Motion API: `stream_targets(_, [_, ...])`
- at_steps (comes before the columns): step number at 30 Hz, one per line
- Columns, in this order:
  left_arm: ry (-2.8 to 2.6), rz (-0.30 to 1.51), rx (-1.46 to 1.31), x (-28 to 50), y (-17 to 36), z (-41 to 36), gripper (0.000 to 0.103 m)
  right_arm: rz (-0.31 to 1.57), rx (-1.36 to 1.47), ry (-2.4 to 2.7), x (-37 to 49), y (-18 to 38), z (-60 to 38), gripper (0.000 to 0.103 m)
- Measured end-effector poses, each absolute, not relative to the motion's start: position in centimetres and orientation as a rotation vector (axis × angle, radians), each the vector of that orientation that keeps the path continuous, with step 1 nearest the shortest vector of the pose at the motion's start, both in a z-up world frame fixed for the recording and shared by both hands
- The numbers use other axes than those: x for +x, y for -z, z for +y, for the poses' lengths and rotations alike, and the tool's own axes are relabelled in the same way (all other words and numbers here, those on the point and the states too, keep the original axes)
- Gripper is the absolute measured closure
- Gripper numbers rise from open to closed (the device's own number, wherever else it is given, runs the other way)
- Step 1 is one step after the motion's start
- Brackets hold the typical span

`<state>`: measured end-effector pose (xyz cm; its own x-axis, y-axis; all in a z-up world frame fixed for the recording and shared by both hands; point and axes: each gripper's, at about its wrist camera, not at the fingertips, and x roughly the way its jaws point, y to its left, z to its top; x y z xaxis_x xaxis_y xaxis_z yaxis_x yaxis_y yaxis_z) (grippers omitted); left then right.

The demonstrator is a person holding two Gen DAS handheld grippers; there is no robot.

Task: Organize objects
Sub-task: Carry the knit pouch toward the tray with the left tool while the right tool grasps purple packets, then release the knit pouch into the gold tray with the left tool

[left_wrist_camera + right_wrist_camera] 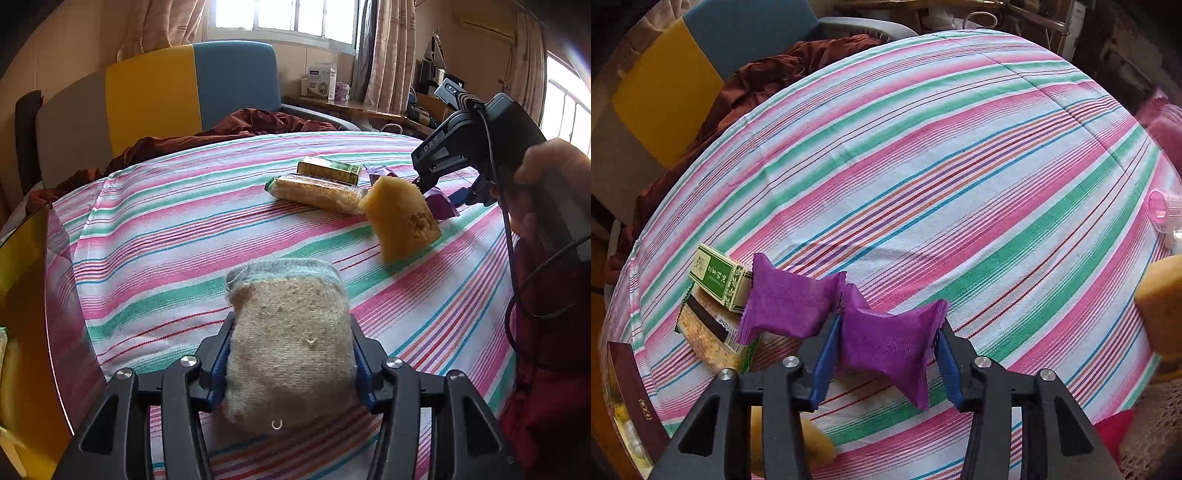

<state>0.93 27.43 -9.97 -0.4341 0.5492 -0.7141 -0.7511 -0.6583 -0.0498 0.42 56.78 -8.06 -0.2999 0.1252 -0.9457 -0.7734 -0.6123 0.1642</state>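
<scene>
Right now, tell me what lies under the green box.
The green box rests on a long cracker pack, itself on the striped cloth. A purple packet, beside the one in the right gripper, hides the box's near end.

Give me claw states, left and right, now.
Left claw: shut on the beige sponge.
Right claw: shut on the purple packet, one of a joined pair.
</scene>
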Motion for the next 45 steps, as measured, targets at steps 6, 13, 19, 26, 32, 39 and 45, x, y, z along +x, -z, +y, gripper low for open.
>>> stream_targets(6, [-2.123,0.355,-0.921,1.0,10.0,27.3,0.049,0.771,-1.381,-1.949,-0.2,8.4,56.2,0.054])
stream_targets(13, [-2.123,0.356,-0.92,1.1,10.0,27.4,0.049,0.716,-1.401,-1.946,-0.6,8.6,55.6,0.055])
stream_targets(19, [-2.121,0.354,-0.925,1.1,9.9,27.3,0.05,0.681,-1.406,-1.948,-0.9,8.7,55.2,0.052])
stream_targets(26, [-2.075,0.238,-0.994,1.6,7.8,25.4,0.05,0.611,-1.41,-1.963,-1.4,8.6,54.5,0.053])
stream_targets(32, [-2.08,0.131,-0.943,2.0,3.7,22.9,0.05,0.537,-1.413,-1.98,-2.4,8.6,53.5,0.053])
stream_targets(39, [-2.247,-0.053,-1.014,-3.5,0.5,16.2,0.05,0.496,-1.417,-1.983,-1.3,8.3,51.6,0.053])
stream_targets(45, [-2.393,-0.246,-1.232,-12.1,1.6,8.5,0.05,0.483,-1.422,-1.987,-0.5,8.5,53.2,0.053])
